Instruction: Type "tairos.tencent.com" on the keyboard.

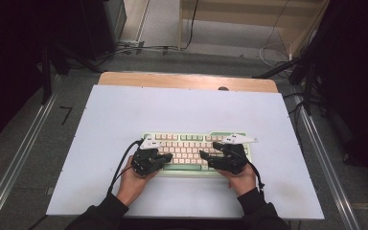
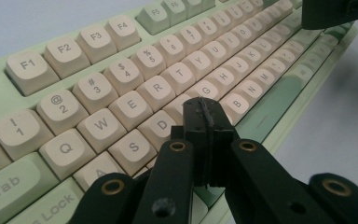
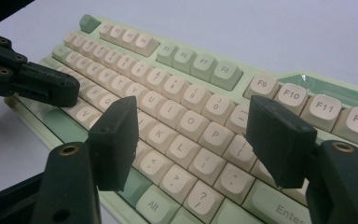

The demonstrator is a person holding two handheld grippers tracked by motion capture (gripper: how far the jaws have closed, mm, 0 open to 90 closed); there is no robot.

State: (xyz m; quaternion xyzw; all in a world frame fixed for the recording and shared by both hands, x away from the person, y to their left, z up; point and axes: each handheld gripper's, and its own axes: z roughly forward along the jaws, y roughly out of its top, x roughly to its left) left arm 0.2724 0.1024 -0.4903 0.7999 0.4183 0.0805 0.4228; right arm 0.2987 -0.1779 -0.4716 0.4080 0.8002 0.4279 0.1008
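Nearest to me in the high view, both sleeved forearms come up from the bottom edge, and my hands carry the two grippers over the front half of the keyboard point(image 1: 194, 153), which lies square on the white table sheet point(image 1: 124, 120), a little nearer my side than the middle. The keyboard has a pale green case with cream keycaps; its function row mixes cream and green caps, and the space bar, Tab, Enter and Alt are green. My left gripper point(image 2: 206, 109) has its two black jaws pressed flat together with nothing between them, and in the left gripper view their joined tip sits over the home row, between the D and G caps, right where F would be; whether it presses the cap or only hovers just above it I cannot tell. My right gripper point(image 3: 191, 135) stands spread wide, holding nothing, with its jaws framing the right-hand letters: one jaw over the keys around M and the comma, the other over the bracket keys beside P, neither clearly touching a cap. In that same right gripper view my left gripper reaches in from the left edge over the lower-left letter rows. Farther off, the wooden table edge point(image 1: 187, 79) shows beyond the sheet, then grey floor with loose cables point(image 1: 139, 48).
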